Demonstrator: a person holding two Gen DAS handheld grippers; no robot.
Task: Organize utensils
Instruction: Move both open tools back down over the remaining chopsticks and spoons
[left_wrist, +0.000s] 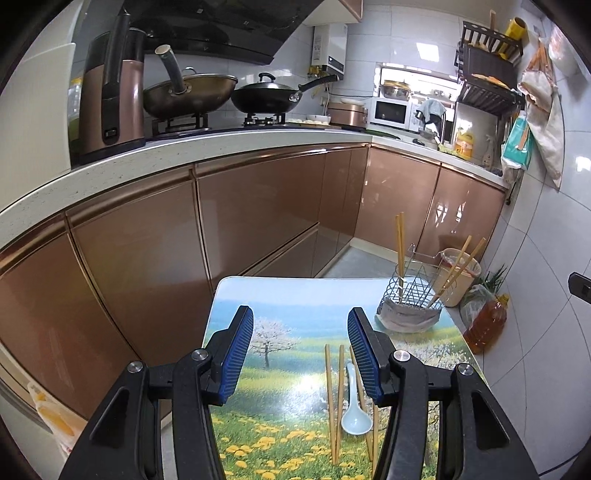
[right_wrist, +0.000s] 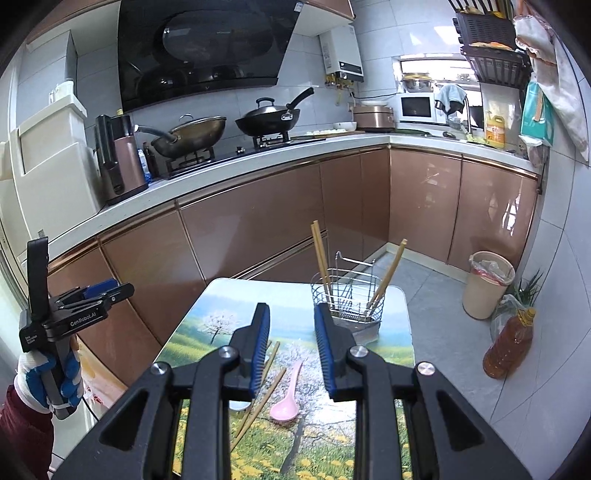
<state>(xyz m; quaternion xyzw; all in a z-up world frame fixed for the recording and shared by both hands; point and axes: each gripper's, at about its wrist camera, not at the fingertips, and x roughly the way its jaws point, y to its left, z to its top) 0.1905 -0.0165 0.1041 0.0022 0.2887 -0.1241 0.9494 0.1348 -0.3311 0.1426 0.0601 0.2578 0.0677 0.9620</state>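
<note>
Your job is partly done. Some chopsticks (right_wrist: 320, 258) already stand in the wire basket (right_wrist: 347, 295), which sits near the far right corner of the tabletop (right_wrist: 207, 321). They lean out at the top, two to the left and the others to the right, with their tips down inside the basket.

More things still lie flat on the tabletop, close to the near edge. A pink spoon (right_wrist: 286, 400) lies there with its bowl toward you and its handle pointing away, toward the basket. A pale blue spoon (left_wrist: 354, 410) lies the same way, bowl near you and handle pointing away. Loose chopsticks (left_wrist: 334, 398) lie beside the blue spoon. Their long sides run from the near edge toward the far edge, a little slanted.

Your left gripper (left_wrist: 301, 354) has its jaws apart and holds nothing. It hangs above the left part of the tabletop. Your right gripper (right_wrist: 291, 350) has its jaws a little apart and holds nothing too. It hangs above the pink spoon.

I think both spoons and the loose chopsticks still need to go in the basket.
</note>
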